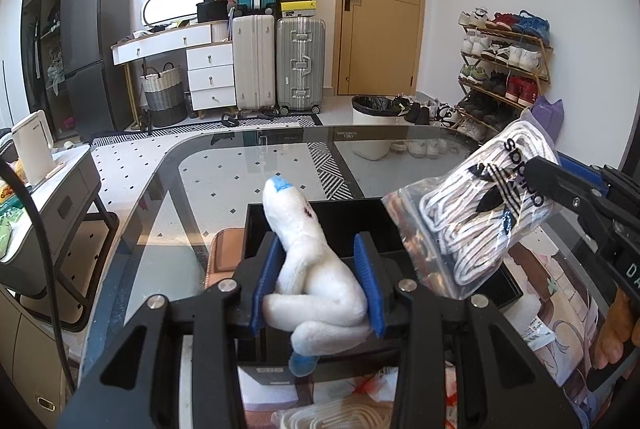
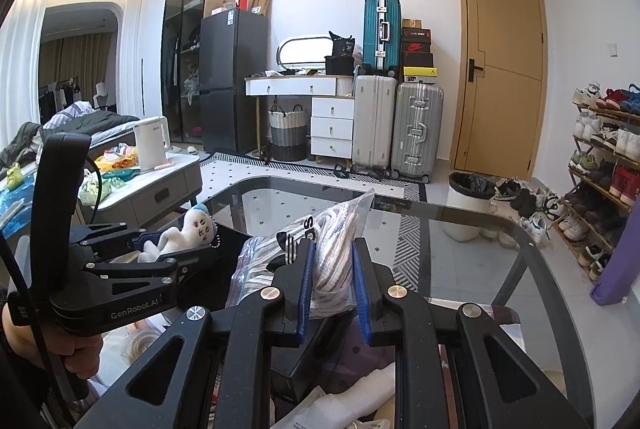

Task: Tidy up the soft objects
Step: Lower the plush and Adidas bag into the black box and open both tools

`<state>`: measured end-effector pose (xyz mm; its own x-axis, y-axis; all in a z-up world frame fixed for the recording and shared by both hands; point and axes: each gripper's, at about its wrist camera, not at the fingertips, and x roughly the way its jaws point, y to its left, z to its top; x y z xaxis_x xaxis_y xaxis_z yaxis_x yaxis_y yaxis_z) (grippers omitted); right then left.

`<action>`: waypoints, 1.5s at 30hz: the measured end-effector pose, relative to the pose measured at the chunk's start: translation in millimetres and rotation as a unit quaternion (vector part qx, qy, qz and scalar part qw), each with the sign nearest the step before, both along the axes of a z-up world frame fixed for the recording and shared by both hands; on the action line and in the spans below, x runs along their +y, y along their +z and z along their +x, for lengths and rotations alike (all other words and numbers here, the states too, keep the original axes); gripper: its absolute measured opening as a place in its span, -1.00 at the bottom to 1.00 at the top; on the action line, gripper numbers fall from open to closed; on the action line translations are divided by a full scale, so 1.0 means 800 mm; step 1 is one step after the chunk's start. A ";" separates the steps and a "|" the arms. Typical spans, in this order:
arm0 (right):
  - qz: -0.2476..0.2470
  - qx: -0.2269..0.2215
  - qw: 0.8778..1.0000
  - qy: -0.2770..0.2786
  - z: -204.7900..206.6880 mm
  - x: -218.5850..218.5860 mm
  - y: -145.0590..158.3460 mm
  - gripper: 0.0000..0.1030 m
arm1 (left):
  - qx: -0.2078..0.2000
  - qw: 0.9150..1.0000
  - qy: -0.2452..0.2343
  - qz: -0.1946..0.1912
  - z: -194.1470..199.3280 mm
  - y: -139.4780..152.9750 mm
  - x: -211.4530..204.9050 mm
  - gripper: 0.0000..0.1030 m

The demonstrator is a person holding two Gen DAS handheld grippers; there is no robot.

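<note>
My left gripper [image 1: 318, 249] is shut on a white plush toy [image 1: 310, 261] with blue tips, held above an open black box [image 1: 344, 217] on the glass table [image 1: 224, 165]. My right gripper [image 2: 332, 261] is shut on a clear zip bag of white shoelaces [image 2: 328, 241] with a black Adidas logo. In the left wrist view the bag [image 1: 480, 217] hangs at the right, over the box's right side. In the right wrist view the left gripper [image 2: 160, 249] and its toy [image 2: 188, 229] are at the left, beside the bag.
Packets, papers and white foam lie on the near table [image 2: 360, 389]. A brown pad [image 1: 224, 253] lies left of the box. A side table with a white kettle [image 1: 36, 145] stands to the left. Suitcases, a white bin [image 1: 374, 125] and a shoe rack [image 1: 504, 69] are beyond.
</note>
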<state>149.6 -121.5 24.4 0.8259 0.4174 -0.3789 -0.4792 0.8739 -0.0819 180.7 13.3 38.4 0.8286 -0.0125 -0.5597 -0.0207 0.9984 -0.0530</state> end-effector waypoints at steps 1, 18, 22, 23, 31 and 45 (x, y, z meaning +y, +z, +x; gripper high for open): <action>-0.005 0.000 1.000 0.001 0.002 0.003 -0.002 -0.65 | 0.001 1.000 0.000 0.001 0.002 -0.001 0.000 -0.28; -0.064 0.013 0.997 0.029 0.035 0.042 -0.033 -0.65 | 0.010 1.000 -0.011 0.005 0.013 -0.011 -0.001 -0.28; -0.075 0.021 0.996 0.038 0.042 0.051 -0.038 -0.65 | 0.012 1.000 -0.014 0.006 0.013 -0.012 -0.001 -0.28; -0.078 0.023 0.996 0.040 0.044 0.052 -0.040 -0.65 | 0.012 1.000 -0.015 0.007 0.013 -0.012 -0.001 -0.28; -0.101 0.041 0.992 0.056 0.059 0.058 -0.056 -0.65 | 0.030 0.999 -0.024 0.015 0.018 -0.019 -0.008 -0.28; -0.118 0.059 0.989 0.064 0.071 0.055 -0.068 -0.65 | 0.042 0.999 -0.026 0.015 0.015 -0.022 -0.013 -0.28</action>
<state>206.5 -77.5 -30.1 0.7164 0.4039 -0.5689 -0.6032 0.7683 -0.2142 192.4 3.1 21.0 0.7776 -0.0362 -0.6277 0.0272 0.9993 -0.0238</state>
